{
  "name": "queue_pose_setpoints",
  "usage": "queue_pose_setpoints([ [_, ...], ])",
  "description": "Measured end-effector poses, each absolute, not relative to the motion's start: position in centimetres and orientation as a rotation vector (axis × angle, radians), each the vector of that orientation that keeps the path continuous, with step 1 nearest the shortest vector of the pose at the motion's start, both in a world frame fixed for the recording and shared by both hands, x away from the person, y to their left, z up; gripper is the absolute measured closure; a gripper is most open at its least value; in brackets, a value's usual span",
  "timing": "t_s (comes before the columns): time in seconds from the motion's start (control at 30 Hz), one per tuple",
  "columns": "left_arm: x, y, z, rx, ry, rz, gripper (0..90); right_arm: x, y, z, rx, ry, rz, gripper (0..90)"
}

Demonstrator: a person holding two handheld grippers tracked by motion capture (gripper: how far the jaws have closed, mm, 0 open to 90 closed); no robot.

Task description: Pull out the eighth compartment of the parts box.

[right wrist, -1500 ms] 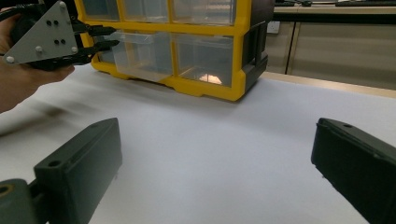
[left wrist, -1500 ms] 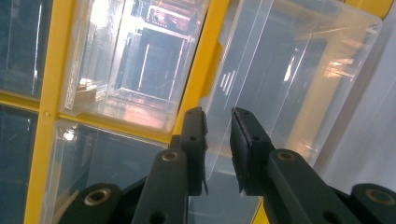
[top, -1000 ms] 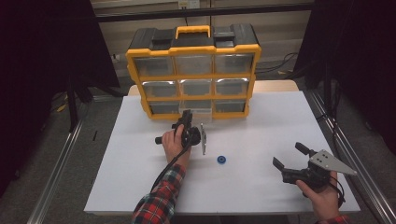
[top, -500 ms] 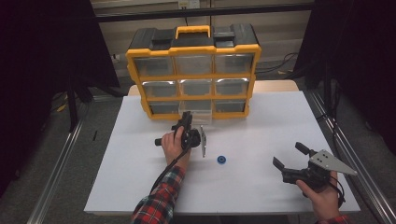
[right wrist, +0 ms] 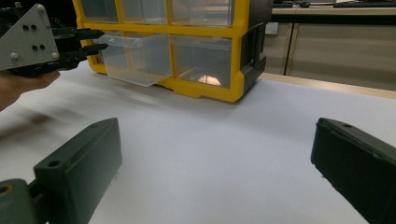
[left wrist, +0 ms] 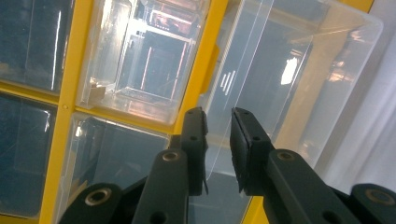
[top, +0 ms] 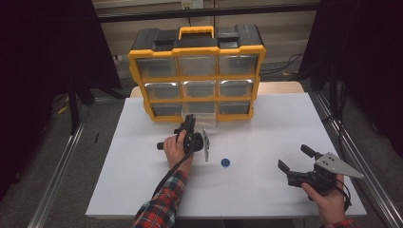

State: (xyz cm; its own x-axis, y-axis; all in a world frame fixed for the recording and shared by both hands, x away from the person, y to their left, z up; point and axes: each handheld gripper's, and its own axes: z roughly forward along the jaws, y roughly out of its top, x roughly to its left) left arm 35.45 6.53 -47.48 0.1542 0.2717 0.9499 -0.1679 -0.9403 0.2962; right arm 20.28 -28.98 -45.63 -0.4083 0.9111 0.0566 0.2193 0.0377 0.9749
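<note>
Dark curtains and a metal frame surround a white worktop (top: 266,190) in the high view. At its far edge stands a yellow organiser (top: 197,71) with three rows of clear drawers. The bottom middle drawer (top: 198,113) is pulled partway out toward the near edge. The left gripper (top: 189,122) is held at that drawer's front, while the right gripper (top: 295,160) rests near the near right corner, well apart from the organiser. A small blue disc (top: 225,163) lies between the two hands, nearer the left one.

In the left gripper view, the drawer's clear front lip (left wrist: 219,140) runs down between the two black fingers (left wrist: 195,135). The fingers are drawn close together about the lip; whether the pads actually press the plastic cannot be told, since a narrow gap is seen beside the right-hand pad. The step in hand is judged to be drawing the drawer out. It would be done well if the pull were kept straight along the drawer's slides and level, with the lip kept deep between the pads so that the thin plastic is neither twisted nor let slip.

In the right gripper view, the right gripper's own fingers (right wrist: 84,163) are spread wide with nothing between them. Beyond them the left gripper (right wrist: 91,44) is seen at the drawer (right wrist: 135,58), which juts from the organiser's bottom row.
</note>
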Motion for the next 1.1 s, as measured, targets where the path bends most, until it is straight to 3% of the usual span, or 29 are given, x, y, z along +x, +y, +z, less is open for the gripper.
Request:
queue_pose_setpoints([
  [0.27, 35.46, 6.56, -47.87, 2.059, 0.112, 1.806, 76.3, 20.27, -28.97, -45.62, 1.150, 1.692, 1.412, 1.2],
  [0.3, 35.25, 6.62, -47.52, 2.096, 0.085, 1.848, 76.3, 20.27, -28.97, -45.62, 1.147, 1.692, 1.411, 1.2],
  [1.1, 34.70, 6.87, -47.58, 2.129, 0.087, 1.829, 75.6, 20.26, -28.91, -45.61, 1.146, 1.690, 1.412, 1.2],
])
